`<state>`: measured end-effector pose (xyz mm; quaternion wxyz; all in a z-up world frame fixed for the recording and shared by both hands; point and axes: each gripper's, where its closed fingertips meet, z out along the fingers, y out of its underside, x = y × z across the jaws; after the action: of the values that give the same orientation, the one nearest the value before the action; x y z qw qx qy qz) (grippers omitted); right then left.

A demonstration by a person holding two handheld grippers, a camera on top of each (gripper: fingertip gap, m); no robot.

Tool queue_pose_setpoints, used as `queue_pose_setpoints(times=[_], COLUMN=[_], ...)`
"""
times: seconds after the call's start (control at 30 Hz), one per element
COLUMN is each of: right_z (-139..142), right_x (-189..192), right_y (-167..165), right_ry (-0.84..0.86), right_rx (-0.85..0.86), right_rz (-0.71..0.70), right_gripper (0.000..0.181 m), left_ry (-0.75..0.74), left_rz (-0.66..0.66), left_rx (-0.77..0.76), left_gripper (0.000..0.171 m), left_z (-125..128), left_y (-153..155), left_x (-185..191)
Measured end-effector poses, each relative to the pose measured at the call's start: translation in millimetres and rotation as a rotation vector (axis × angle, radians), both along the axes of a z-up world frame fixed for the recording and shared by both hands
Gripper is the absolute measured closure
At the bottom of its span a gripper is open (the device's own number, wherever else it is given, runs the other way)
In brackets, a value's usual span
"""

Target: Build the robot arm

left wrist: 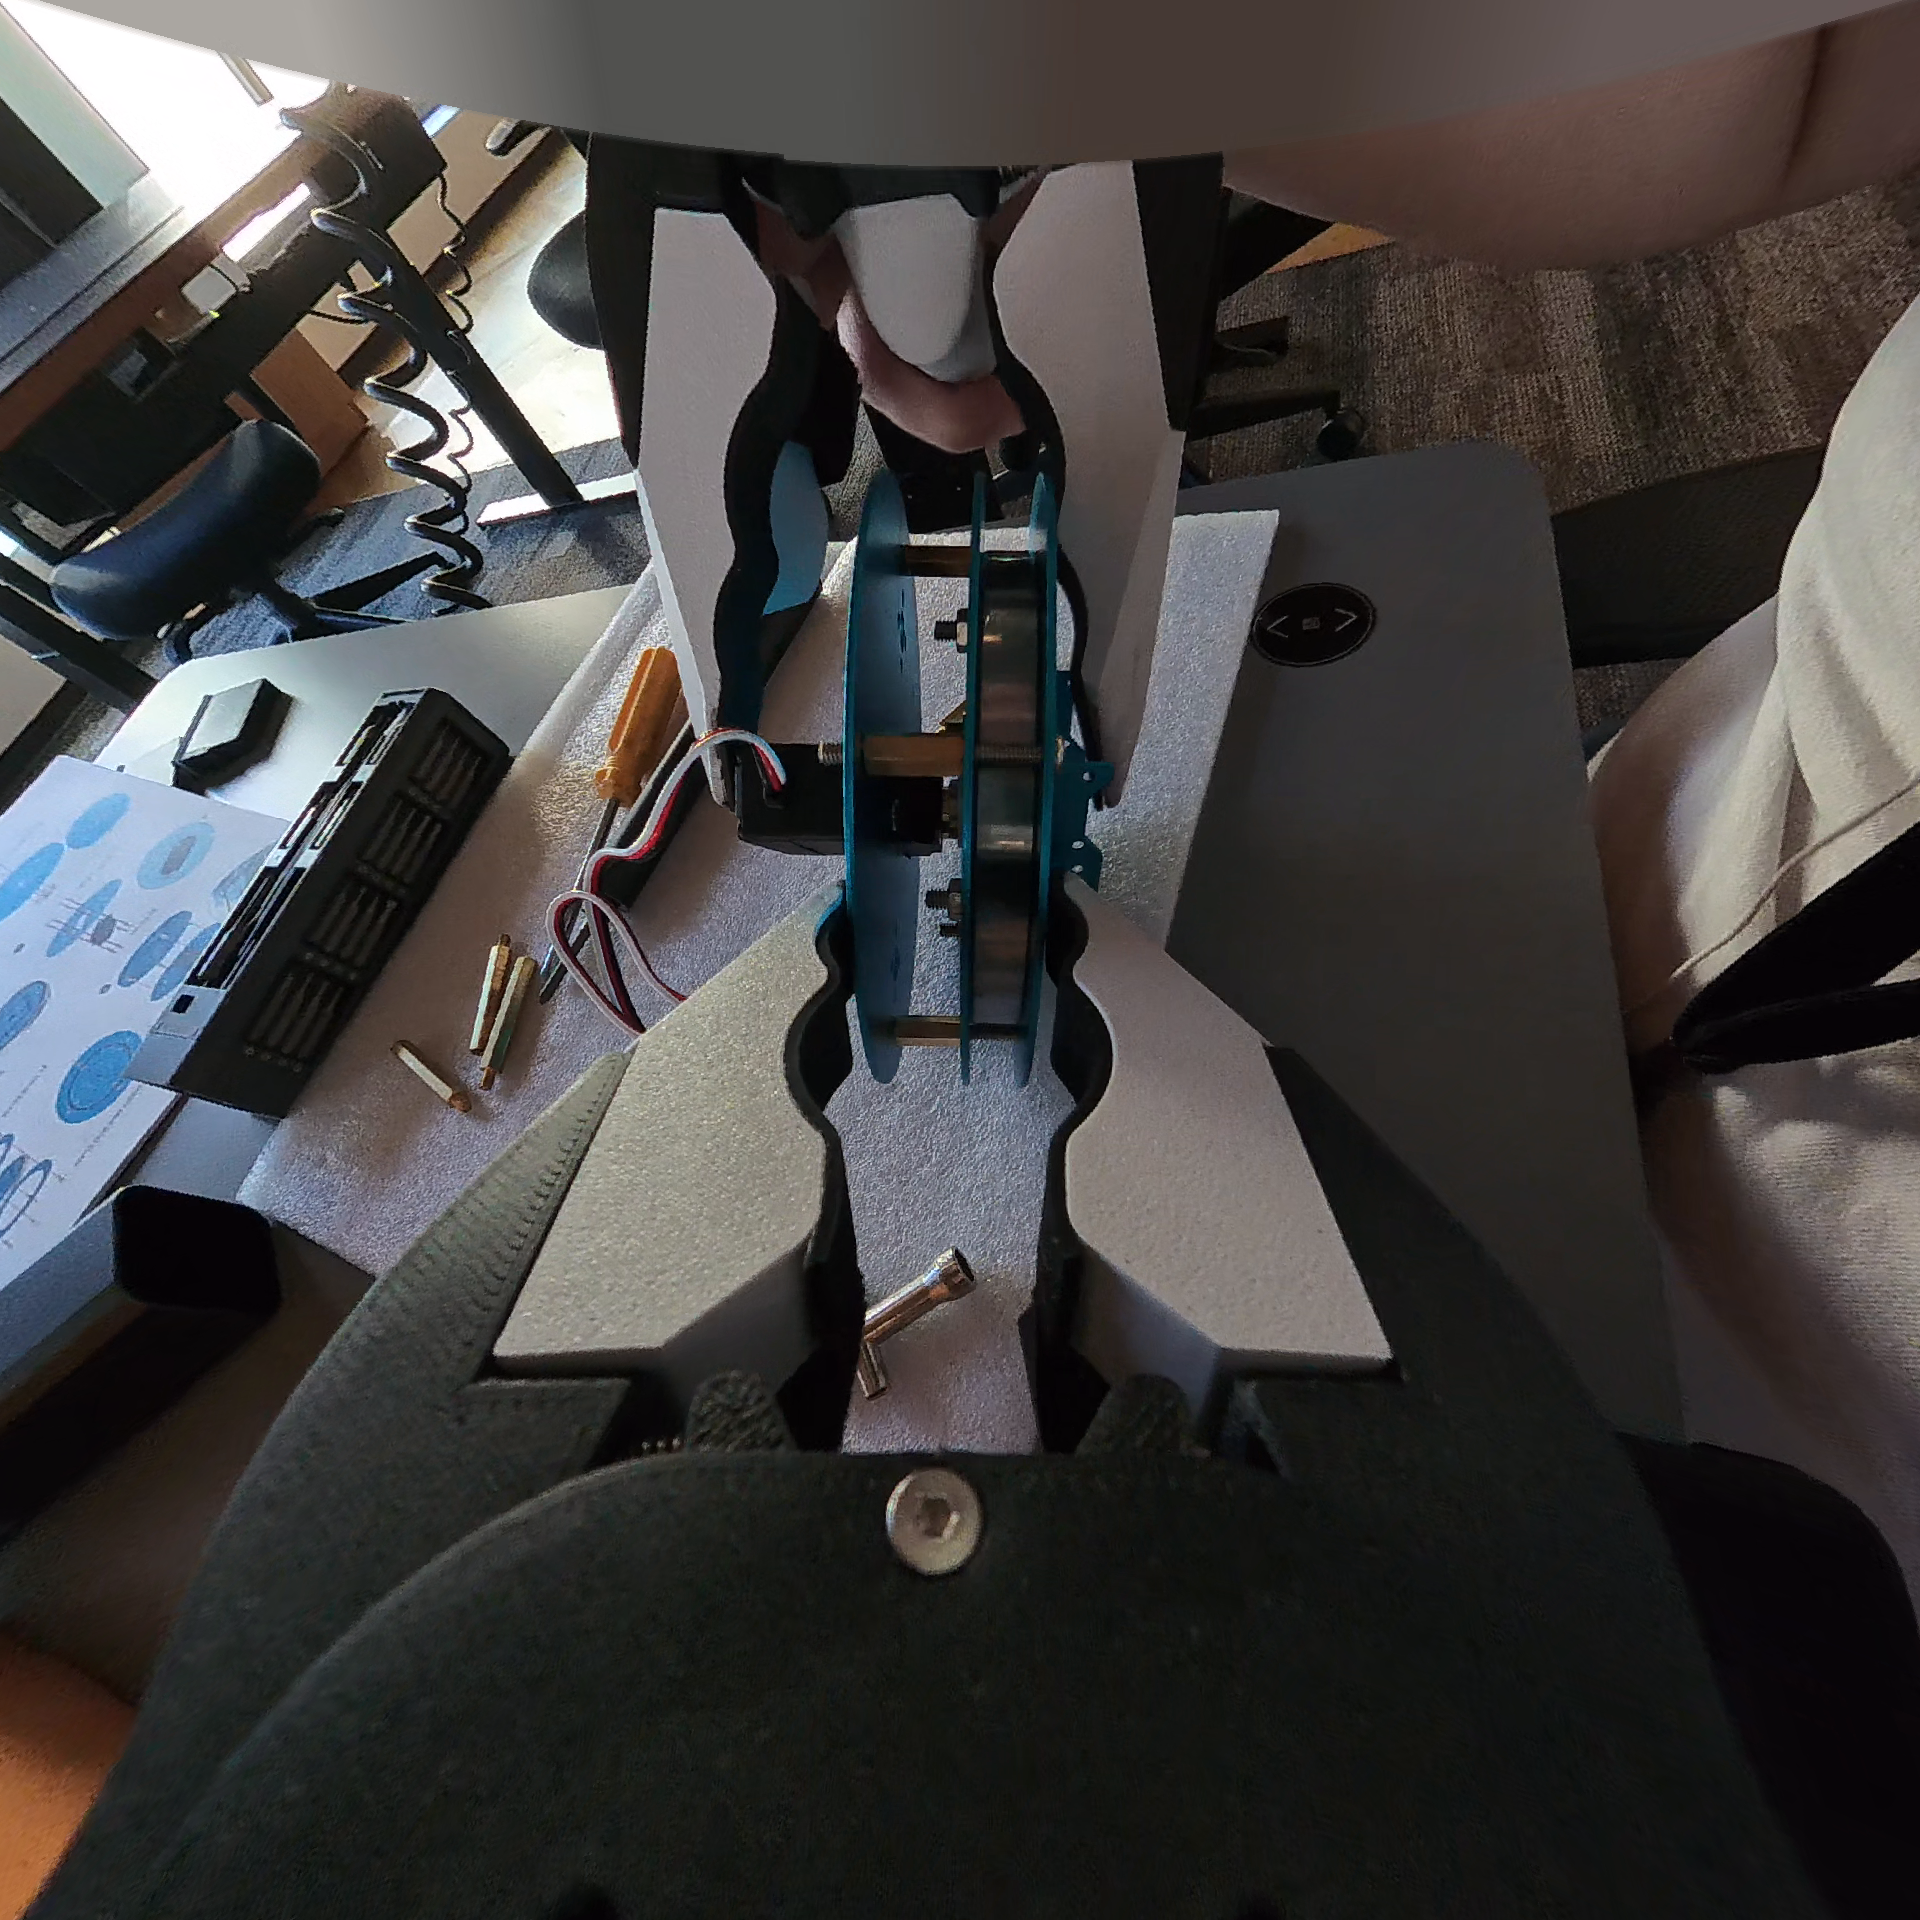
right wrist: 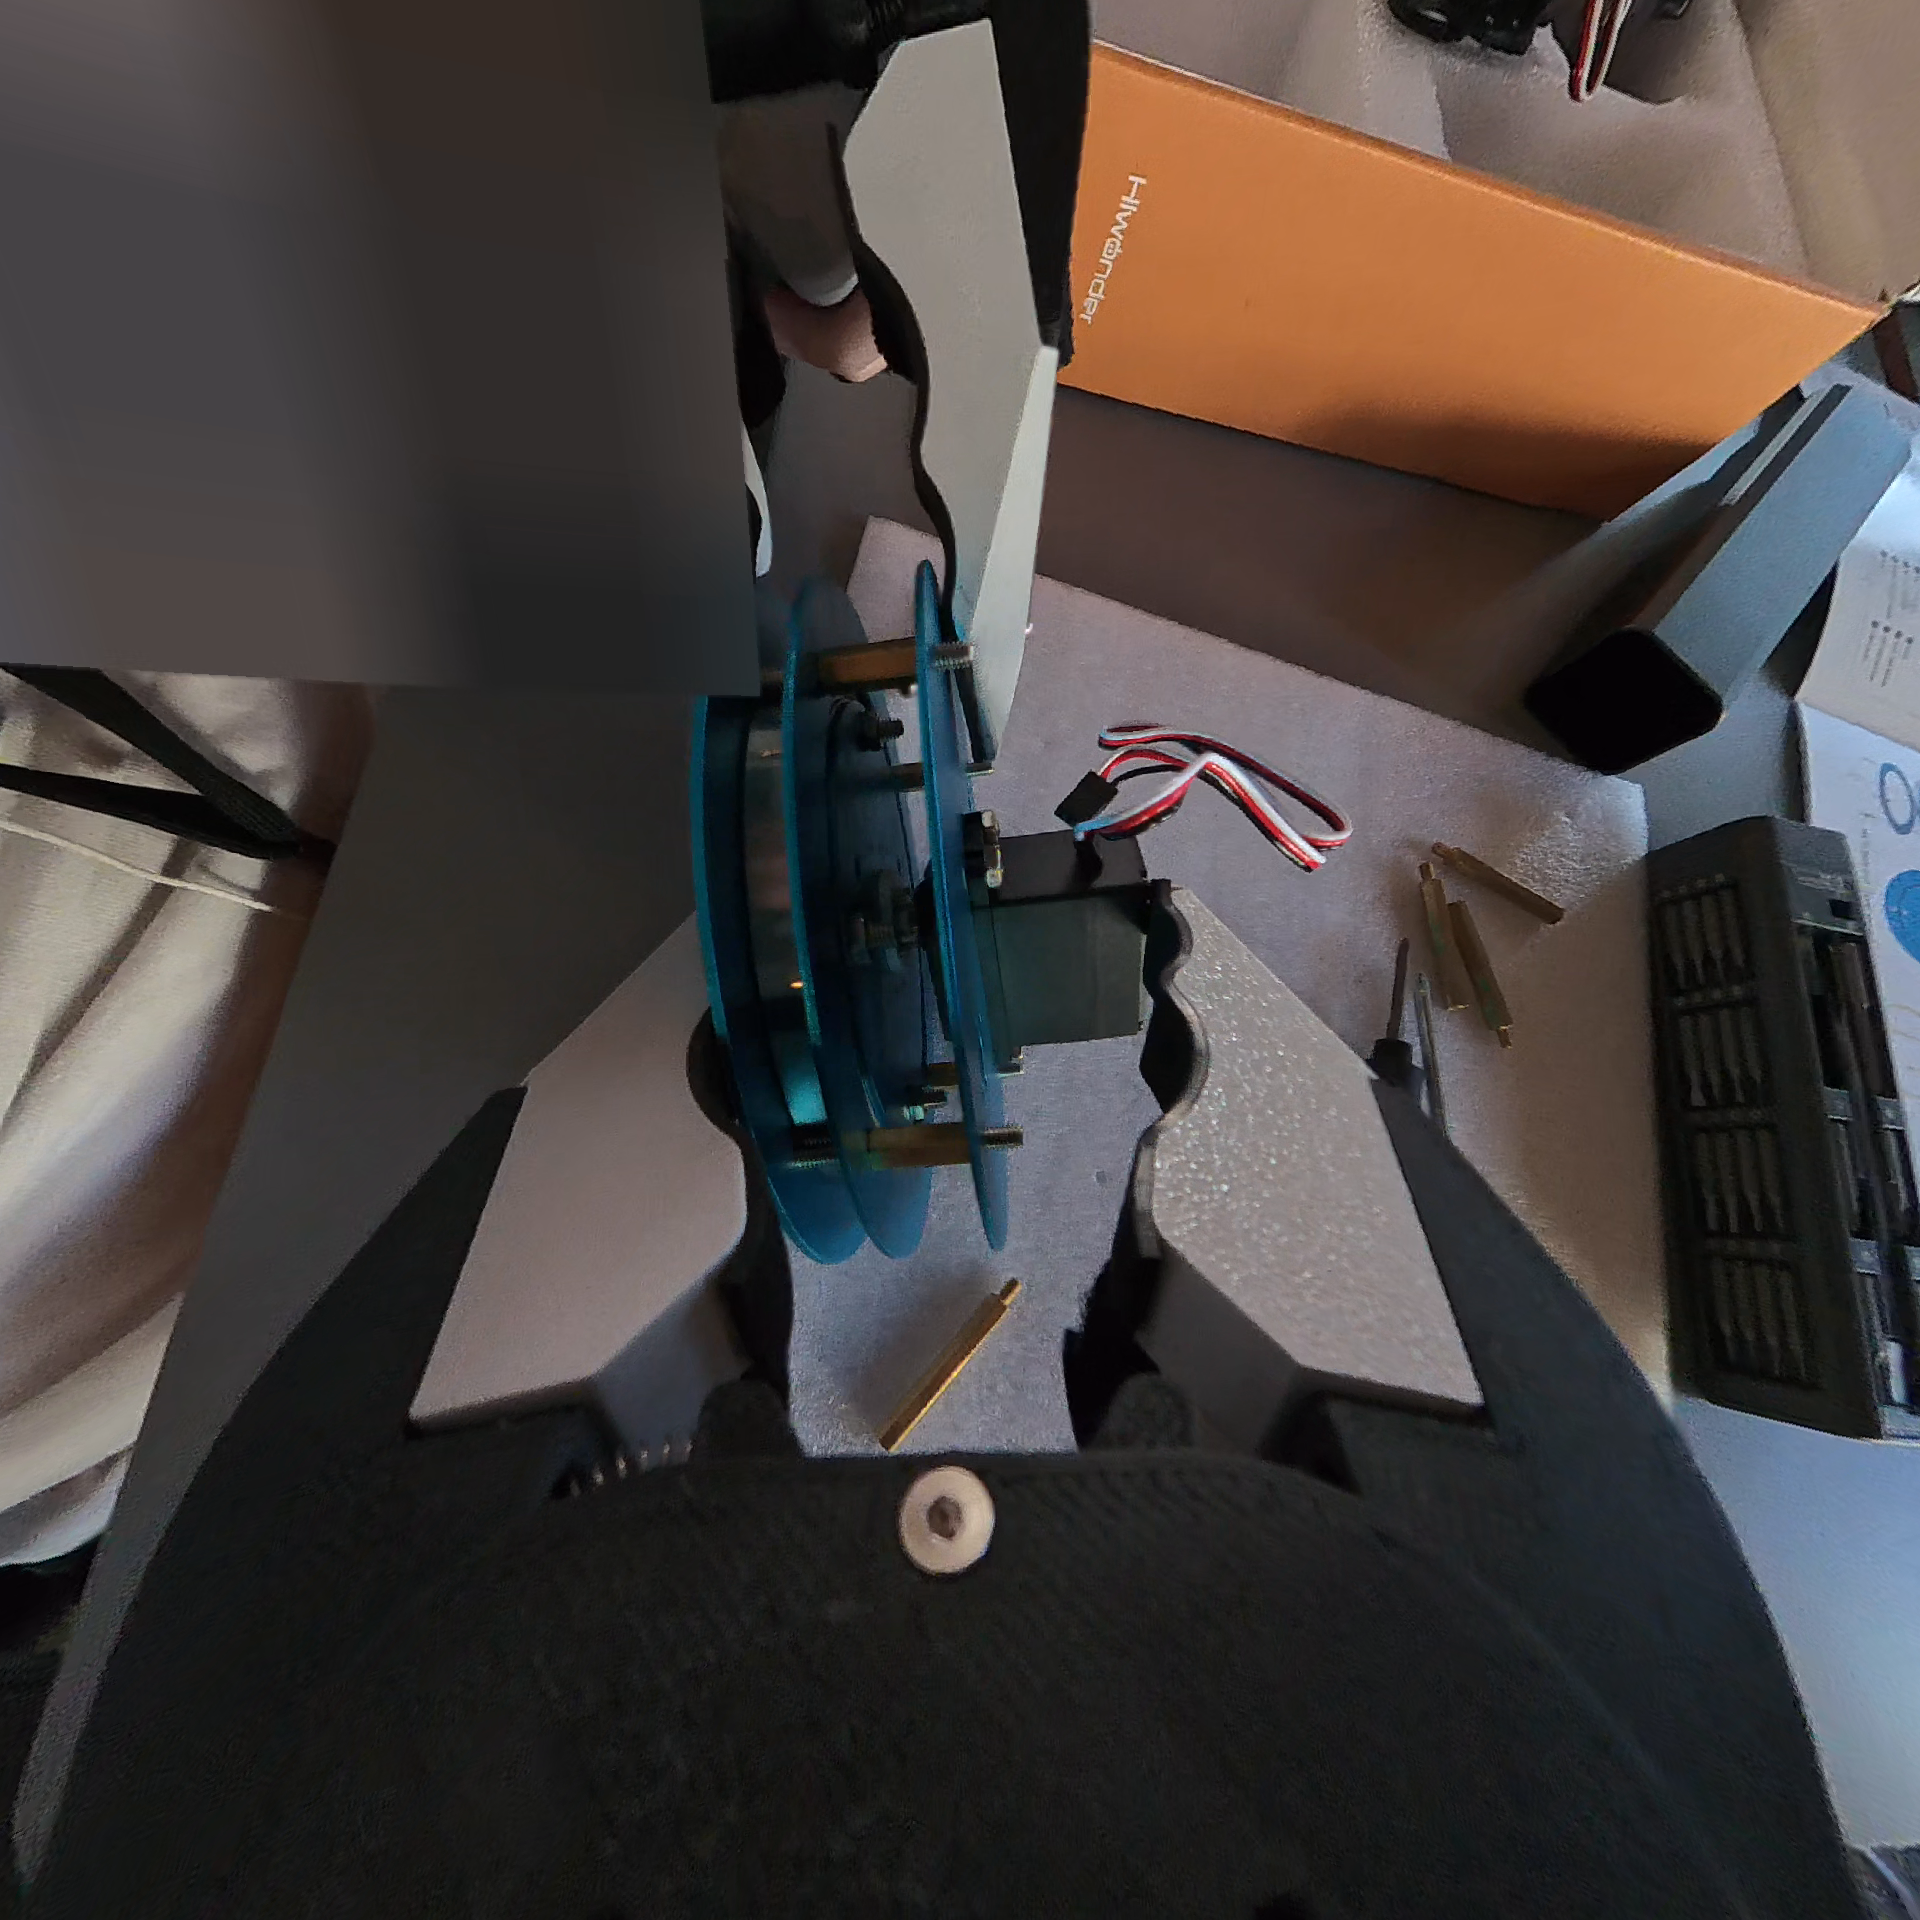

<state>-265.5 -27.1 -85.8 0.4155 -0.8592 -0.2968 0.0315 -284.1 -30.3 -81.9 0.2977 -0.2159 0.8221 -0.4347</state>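
Blue disc assembly (left wrist: 951,790) held on edge between both grippers above a white foam sheet (left wrist: 935,1174).

Blue metal plates joined by brass standoffs, with a black servo (right wrist: 1060,956) bolted to the outer plate, are clamped from two sides: the left gripper (left wrist: 951,920) is closed narrowly across the plate stack, and the right gripper (right wrist: 935,971) spans the stack and servo body, its fingers set wider but pressed on both. The servo's red, white and black lead (right wrist: 1226,795) hangs free beyond the right fingertip. Threaded standoff ends project bare, with no nuts seen on them. Under the left fingers a small socket wrench (left wrist: 909,1314) lies; under the right, one loose brass standoff (right wrist: 951,1361). More standoffs (right wrist: 1470,940), a screwdriver (left wrist: 629,743) and a bit set case (right wrist: 1787,1112) lie outside the fingers.
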Motion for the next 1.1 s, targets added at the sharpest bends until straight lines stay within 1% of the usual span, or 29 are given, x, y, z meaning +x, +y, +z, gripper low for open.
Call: queue_pose_setpoints(times=[0.17, 0.3, 0.4, 0.5, 0.57, 0.63, 0.67, 0.73, 0.83, 0.93, 1.0, 1.1], right_z=[-2, -2, -2, -2, -1, 1, 3, 7, 7, 6, 5, 8], right_x=[1, 1, 0, 1, 0, 10, 14, 8, 8, 5, 2, 6], right_y=[-3, -2, -2, -3, -3, -5, -10, -22, -29, -31, -32, -27], right_ry=[-0.086, -0.081, -0.033, -0.084, -0.078, -0.084, -0.081, -0.053, -0.196, -0.261, -0.279, -0.298], right_rx=[-0.004, 0.007, 0.001, 0.026, 0.052, 0.101, 0.123, 0.175, 0.265, 0.261, 0.235, 0.253], right_rz=[-0.002, -0.003, -0.011, 0.01, -0.005, -0.071, -0.091, -0.068, -0.061, -0.043, -0.008, -0.022], right_gripper=[0.11, 0.109, 0.107, 0.109, 0.108, 0.087, 0.09, 0.108, 0.134, 0.135, 0.142, 0.143], left_ry=[-0.006, -0.009, -0.019, -0.026, -0.031, -0.032, -0.035, -0.04, -0.041, -0.04, -0.031, -0.011], left_rz=[-0.006, -0.008, 0.0, 0.006, 0.01, 0.015, 0.015, 0.019, 0.024, 0.008, 0.004, 0.016], left_rx=[0.002, 0.004, 0.014, 0.026, 0.046, 0.052, 0.06, 0.07, 0.071, 0.112, 0.154, 0.203], left_gripper=[0.138, 0.138, 0.139, 0.139, 0.139, 0.139, 0.139, 0.139, 0.139, 0.139, 0.14, 0.139], left_z=[0, 0, 0, 0, 0, 0, 0, 0, 0, -1, -1, 3], left_y=[-2, -3, -4, -5, -6, -7, -7, -8, -9, -10, -10, -6], left_x=[0, -1, -2, -2, -3, -4, -5, -5, -5, -7, -7, -4])
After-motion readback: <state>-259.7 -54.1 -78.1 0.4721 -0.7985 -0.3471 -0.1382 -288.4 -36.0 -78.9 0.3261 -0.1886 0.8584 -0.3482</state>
